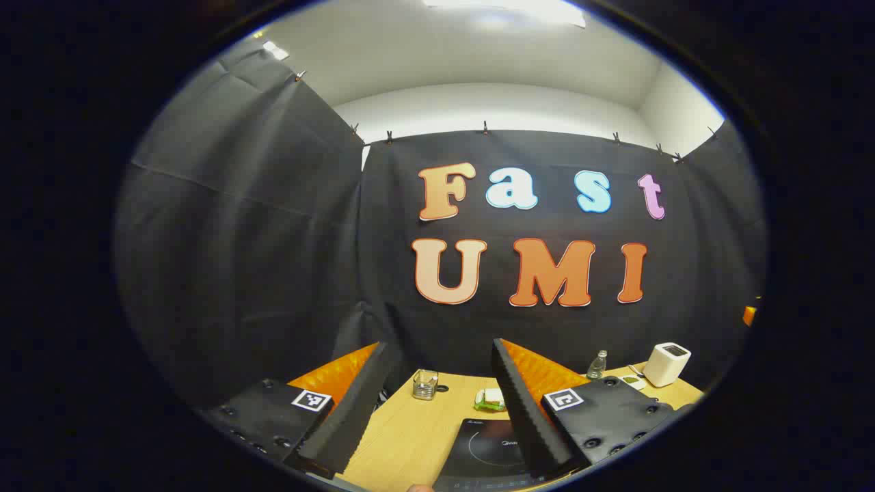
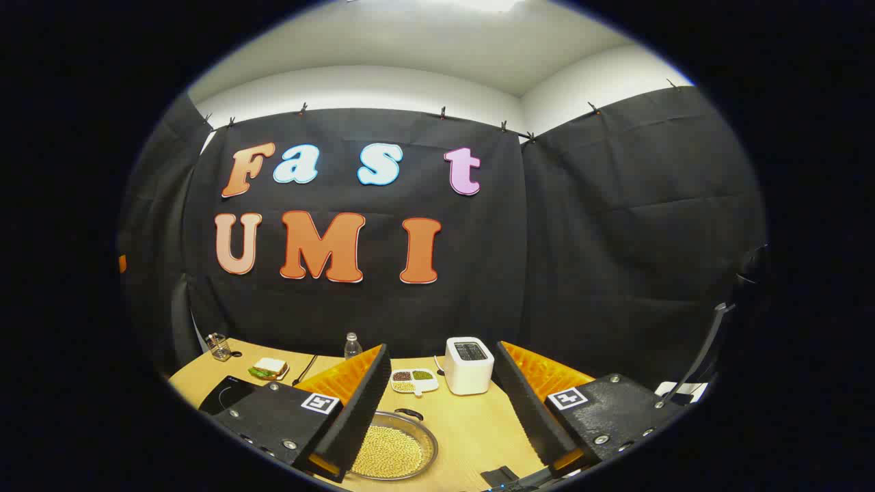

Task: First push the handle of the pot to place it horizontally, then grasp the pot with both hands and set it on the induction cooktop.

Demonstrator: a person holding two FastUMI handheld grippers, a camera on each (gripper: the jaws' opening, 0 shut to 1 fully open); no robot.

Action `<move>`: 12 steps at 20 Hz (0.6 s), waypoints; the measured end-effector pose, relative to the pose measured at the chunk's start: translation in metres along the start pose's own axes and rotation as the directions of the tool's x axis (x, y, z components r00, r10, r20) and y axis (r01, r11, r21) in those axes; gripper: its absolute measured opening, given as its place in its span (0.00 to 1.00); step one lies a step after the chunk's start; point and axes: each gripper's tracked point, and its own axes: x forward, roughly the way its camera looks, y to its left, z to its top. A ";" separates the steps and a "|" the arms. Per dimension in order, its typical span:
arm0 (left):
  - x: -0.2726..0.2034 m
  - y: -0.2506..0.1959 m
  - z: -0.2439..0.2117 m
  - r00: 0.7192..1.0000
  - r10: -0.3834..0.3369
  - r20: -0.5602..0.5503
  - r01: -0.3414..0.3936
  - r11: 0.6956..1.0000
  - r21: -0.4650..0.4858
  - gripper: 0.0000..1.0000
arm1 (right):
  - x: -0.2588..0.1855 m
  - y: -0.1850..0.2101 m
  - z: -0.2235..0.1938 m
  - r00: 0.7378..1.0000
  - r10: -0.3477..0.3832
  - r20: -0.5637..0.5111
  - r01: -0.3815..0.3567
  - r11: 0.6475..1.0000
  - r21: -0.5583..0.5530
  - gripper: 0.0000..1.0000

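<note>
A: Where does the pot [image 2: 391,449] lie from each hand-held gripper?

B: In the right gripper view it sits low on the wooden surface [image 2: 472,427], a shallow metal pan filled with pale grains, just ahead of and below the right hand-held gripper [image 2: 437,417], partly behind that gripper's left finger. A small dark handle [image 2: 409,413] shows at its far rim. The right hand is plainly the nearer one.

A: And the cooktop?

B: The induction cooktop [image 1: 489,447] lies flat and dark right under the left hand-held gripper [image 1: 437,410], between its fingers and running beneath the right one. In the right gripper view it appears to the left of the pot, well apart from it. So I judge the pot must travel leftward across the surface.

A: State of the jaws?

B: Both are spread wide, holding nothing, raised above the surface.

A: Which way does the handle run?

B: Hard to say. Only a short dark loop at the far rim is visible; the near rim is cut off at the bottom edge, and any second handle or its long axis I cannot make out.

A: Anything else nearby?

B: A white toaster [image 2: 469,365], a divided dish of beans [image 2: 413,380], a plastic bottle [image 2: 351,346], a sandwich [image 2: 268,368] and a glass jar [image 1: 424,385] stand toward the back, clear of the leftward path as I judge it.
</note>
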 end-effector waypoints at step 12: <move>0.007 0.024 -0.005 0.999 0.041 0.004 -0.041 0.999 -0.001 0.97 | 0.008 0.006 -0.009 0.999 -0.005 -0.038 0.004 1.000 -0.005 0.96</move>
